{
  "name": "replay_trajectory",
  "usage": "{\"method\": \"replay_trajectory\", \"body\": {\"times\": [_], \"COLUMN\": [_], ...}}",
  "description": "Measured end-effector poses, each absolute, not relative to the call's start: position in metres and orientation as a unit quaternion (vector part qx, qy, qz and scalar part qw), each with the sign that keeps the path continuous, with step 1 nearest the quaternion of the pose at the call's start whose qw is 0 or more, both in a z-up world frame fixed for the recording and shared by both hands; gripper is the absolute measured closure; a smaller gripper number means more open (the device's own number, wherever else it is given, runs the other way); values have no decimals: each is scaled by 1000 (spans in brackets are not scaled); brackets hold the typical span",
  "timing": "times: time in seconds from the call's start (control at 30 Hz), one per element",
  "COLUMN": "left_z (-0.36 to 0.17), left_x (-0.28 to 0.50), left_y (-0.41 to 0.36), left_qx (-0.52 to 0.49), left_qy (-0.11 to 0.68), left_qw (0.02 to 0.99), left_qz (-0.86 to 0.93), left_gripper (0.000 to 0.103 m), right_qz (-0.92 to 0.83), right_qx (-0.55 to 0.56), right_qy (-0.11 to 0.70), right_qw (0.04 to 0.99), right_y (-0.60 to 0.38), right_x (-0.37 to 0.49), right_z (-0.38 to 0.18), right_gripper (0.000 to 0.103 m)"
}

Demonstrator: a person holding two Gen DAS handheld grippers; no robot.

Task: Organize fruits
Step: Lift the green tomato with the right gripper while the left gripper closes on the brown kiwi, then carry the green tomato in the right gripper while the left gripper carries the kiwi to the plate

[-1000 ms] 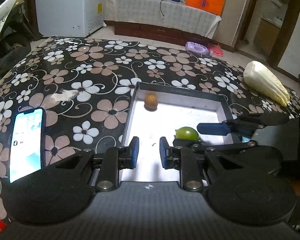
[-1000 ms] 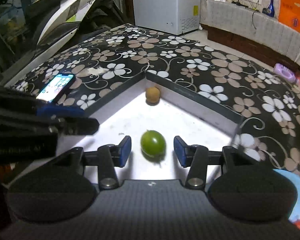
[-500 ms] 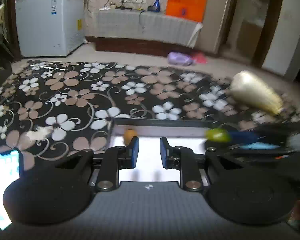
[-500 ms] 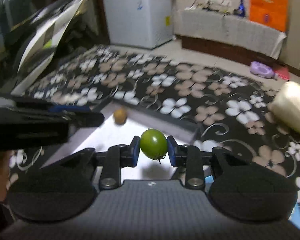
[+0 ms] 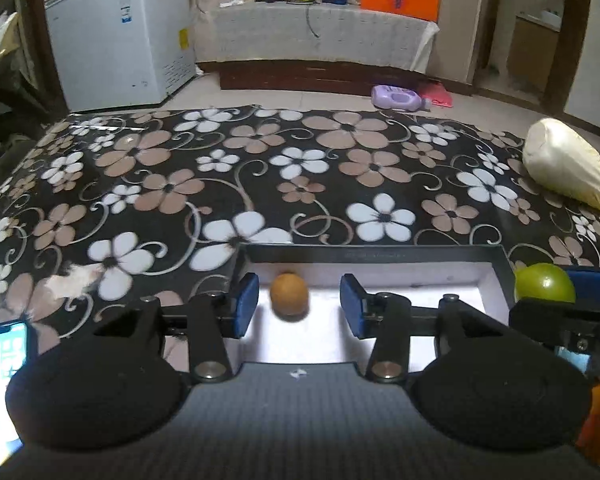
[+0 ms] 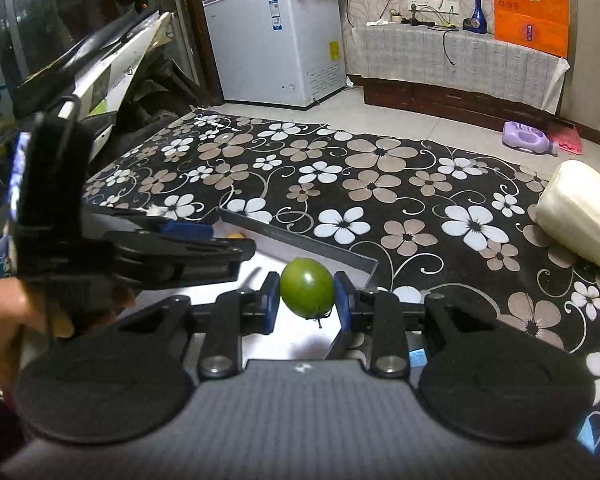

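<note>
Flower-patterned counter now carries a tray with only the brown fruit, framed untouched by the left gripper's opening fingers, since the right gripper's fingers have lifted the green fruit clear, pinched between them.

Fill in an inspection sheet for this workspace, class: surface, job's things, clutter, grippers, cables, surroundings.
Surface: floral tablecloth.
Job's things: green fruit; brown fruit in the white tray.
Clutter: cabbage; phone at the left edge.
Grippers: right gripper shut on the green fruit, above the tray; left gripper opening, brown fruit in line between its fingers, not gripped.
Cables: wires on the back counter.
Surroundings: chest freezer; purple bottle on the floor.
</note>
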State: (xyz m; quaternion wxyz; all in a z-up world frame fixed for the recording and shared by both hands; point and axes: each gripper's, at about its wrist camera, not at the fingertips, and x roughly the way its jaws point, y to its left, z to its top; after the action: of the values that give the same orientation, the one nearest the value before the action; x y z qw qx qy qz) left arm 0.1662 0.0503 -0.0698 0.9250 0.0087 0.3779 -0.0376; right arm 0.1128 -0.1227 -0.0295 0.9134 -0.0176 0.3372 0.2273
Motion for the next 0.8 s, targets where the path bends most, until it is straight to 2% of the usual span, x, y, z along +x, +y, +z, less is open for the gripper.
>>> {"method": "replay_trajectory", "body": {"times": [0.03,0.1,0.43,0.8], "left_z": [-73,-77,-71,-42], "left_x": [168,169,161,115], "left_y": [49,45,44,30], "left_qx": [5,20,6,-3], "left_qy": [388,392,376,363], "left_qw": [921,919,926,931], "left_qz": [-37,-35,-29,-35], "left_gripper": [58,75,76,75], "right_qz": [227,227,228,219], "right_qx": [-17,-17,-30,-22], "right_qy": [337,338,335,324], "right_qw": [913,913,914,920], "right_y": [-123,-124,-121,-125], "right_x": [113,113,107,83], "right_z": [-29,-29,-29,-21], "right_gripper": [71,71,71,71]}}
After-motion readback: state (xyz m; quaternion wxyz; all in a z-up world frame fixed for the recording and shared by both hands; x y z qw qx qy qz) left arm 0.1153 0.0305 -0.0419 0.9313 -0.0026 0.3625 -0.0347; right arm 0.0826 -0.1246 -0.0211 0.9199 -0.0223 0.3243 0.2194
